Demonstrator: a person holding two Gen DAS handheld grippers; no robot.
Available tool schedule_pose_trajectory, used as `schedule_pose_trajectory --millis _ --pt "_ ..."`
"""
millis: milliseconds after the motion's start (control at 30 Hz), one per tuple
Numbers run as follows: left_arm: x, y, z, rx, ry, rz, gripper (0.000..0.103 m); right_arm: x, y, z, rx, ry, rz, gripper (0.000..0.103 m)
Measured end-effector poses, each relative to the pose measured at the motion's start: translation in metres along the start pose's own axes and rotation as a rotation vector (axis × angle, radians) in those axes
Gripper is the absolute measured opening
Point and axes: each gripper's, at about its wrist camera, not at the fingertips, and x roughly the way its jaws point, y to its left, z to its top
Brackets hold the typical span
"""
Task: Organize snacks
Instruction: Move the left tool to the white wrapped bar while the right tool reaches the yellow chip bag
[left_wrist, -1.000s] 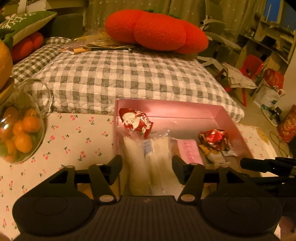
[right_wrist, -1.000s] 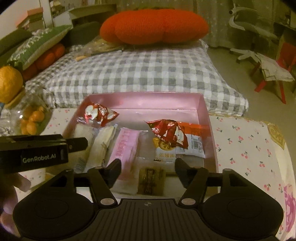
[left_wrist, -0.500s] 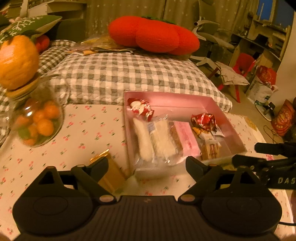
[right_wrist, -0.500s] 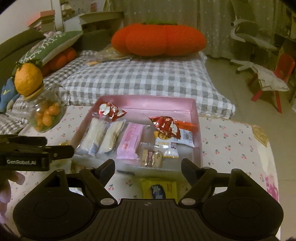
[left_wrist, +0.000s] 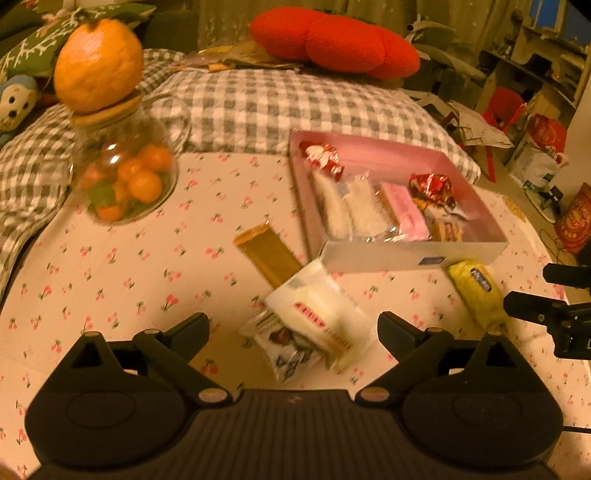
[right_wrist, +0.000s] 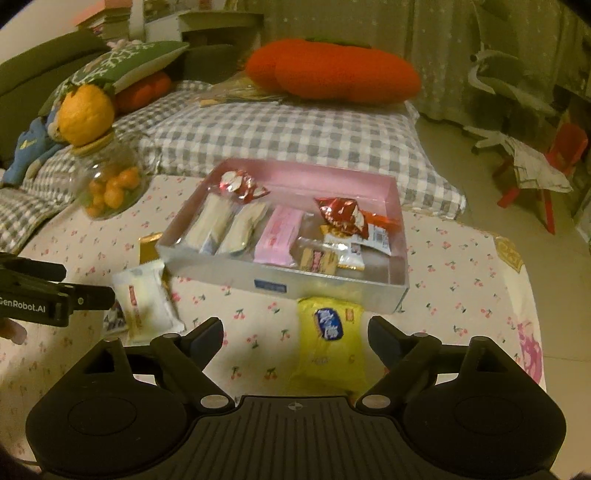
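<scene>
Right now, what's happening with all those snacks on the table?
A person is sorting snacks into a pink box with two tools. The left hand-held gripper has just been opening and sits over a white packet; the right hand-held gripper has been opening over a yellow packet. Neither grips anything. A gold bar also lies outside the box; several snacks are already inside.

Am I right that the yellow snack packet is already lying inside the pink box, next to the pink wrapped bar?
Not quite: the yellow snack packet lies on the tablecloth outside the pink box, just in front of its near wall, as the right wrist view shows. The pink wrapped bar is inside the box.
</scene>
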Motion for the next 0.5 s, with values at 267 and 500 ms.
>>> schedule_pose_trajectory --millis 267,500 --pt "0.007 0.007 -0.008 -0.079 -0.009 -0.031 0.080 0.009 0.007 -0.015 -0.014 0.019 -0.019 0.088" --pt "0.022 0.002 0.001 -0.035 -0.073 -0.076 0.068 0.019 0.006 -0.022 -0.040 0.037 -0.043 0.088"
